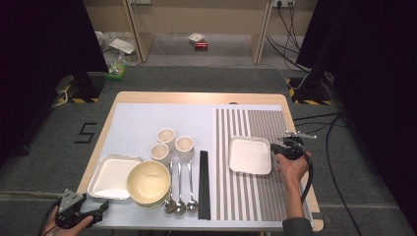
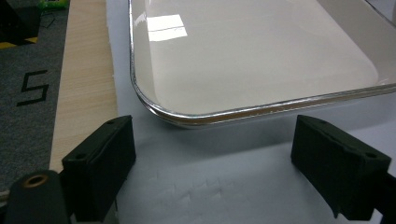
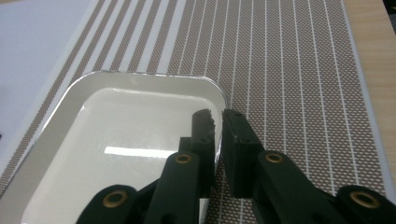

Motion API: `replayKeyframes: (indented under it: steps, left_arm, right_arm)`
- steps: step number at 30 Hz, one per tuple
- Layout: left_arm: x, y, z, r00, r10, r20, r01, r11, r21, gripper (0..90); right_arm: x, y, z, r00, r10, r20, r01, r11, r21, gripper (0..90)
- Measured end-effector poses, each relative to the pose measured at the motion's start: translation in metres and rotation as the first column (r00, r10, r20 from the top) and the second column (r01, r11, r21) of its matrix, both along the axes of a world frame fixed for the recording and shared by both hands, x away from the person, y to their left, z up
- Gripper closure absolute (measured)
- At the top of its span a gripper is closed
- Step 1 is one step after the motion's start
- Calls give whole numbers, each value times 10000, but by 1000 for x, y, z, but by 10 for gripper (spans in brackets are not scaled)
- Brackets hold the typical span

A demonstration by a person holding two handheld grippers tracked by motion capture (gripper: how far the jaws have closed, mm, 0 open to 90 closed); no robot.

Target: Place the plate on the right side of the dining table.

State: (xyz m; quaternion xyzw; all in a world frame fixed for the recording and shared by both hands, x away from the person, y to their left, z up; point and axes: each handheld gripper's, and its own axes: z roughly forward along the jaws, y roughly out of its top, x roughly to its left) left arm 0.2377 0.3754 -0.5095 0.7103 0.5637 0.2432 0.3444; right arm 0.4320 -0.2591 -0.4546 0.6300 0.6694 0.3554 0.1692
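Right gripper (image 3: 218, 116) pinches the square plate's (image 3: 116, 140) rim on the striped mat (image 3: 289, 70); left gripper (image 2: 212, 154) gapes empty. Cups, bowls, cutlery all unplaced.

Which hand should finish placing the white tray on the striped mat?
Right. The right gripper already straddles the rim of the white tray on the striped mat. The left gripper sits open by the other tray, far away.

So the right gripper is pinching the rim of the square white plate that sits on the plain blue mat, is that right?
Not quite. The right gripper does pinch the rim of the square white plate, but that plate sits on the striped mat, not the plain blue one. The high view shows it.
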Motion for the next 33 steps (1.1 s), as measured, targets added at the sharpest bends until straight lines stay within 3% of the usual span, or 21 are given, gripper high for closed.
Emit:
replayKeyframes:
  steps: [2, 9, 15, 27, 33]
  left_arm:
    - [0, 0, 0, 10000, 11, 19, -11, 10000, -1, 126]
    - [0, 0, 0, 10000, 19, 41, -19, 10000, -19, 126]
    - [0, 0, -1, 10000, 34, 58, -34, 10000, -13, 126]
    - [-1, 0, -1, 9999, 47, 122, -46, 10000, -35, 126]
    - [-1, 1, -1, 9999, 31, 113, -31, 10000, 0, 126]
  right_arm:
    - [-1, 0, -3, 9998, 93, -148, -97, 9996, -281, 789]
    - [-1, 2, -9, 9982, 251, -535, -273, 9988, -399, 749]
    - [0, 7, -16, 9947, 464, -912, -545, 9946, -880, 734]
    - [3, 13, -18, 9961, 340, -817, -446, 9903, -1316, 811]
    - [3, 8, -18, 9961, 248, -844, -353, 9916, -1247, 816]
